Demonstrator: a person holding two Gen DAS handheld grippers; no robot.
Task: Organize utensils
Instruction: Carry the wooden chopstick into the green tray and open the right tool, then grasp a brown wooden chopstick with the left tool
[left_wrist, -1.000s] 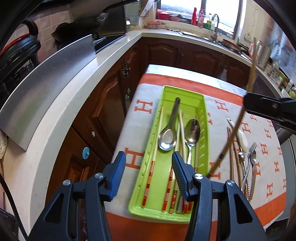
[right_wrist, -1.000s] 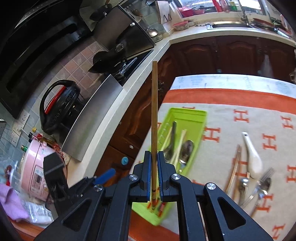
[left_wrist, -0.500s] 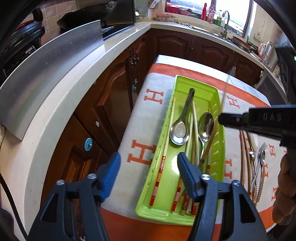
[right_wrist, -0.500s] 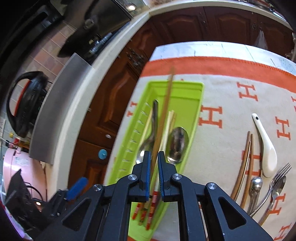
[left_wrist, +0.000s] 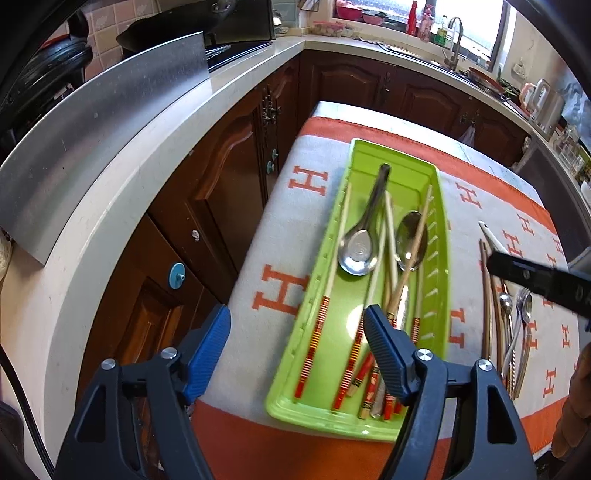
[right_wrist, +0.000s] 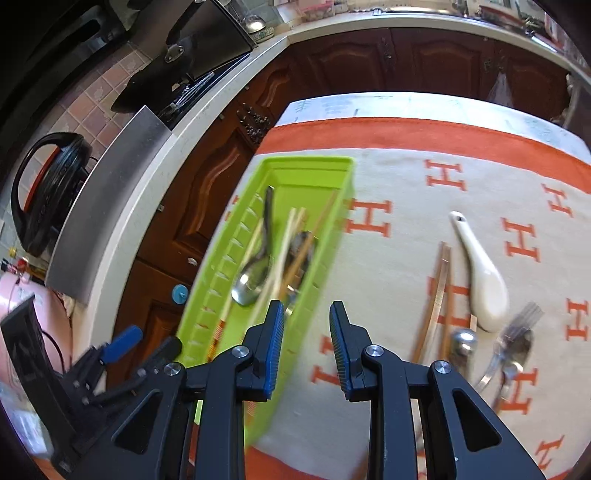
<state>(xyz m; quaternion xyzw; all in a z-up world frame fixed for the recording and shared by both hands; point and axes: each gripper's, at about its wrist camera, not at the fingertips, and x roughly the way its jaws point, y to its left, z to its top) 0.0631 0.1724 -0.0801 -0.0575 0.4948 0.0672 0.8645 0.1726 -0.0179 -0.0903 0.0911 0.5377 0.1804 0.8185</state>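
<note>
Right tool (right_wrist: 306, 347): jaws have just been opening, now parted, nothing between them; it sits above the near right rim of the long lime-green plastic tray (left_wrist: 441, 236). Brown wooden chopstick (left_wrist: 413, 254) lies slantwise in the tray across a steel spoon (left_wrist: 412, 240). Left tool (left_wrist: 295, 350): jaws spread wide and just widened further, empty, at the tray's near left corner. White ceramic spoon (right_wrist: 480, 273), brown chopsticks, forks lie right of the tray on the orange-and-cream cloth (right_wrist: 406, 229) over the desk.
</note>
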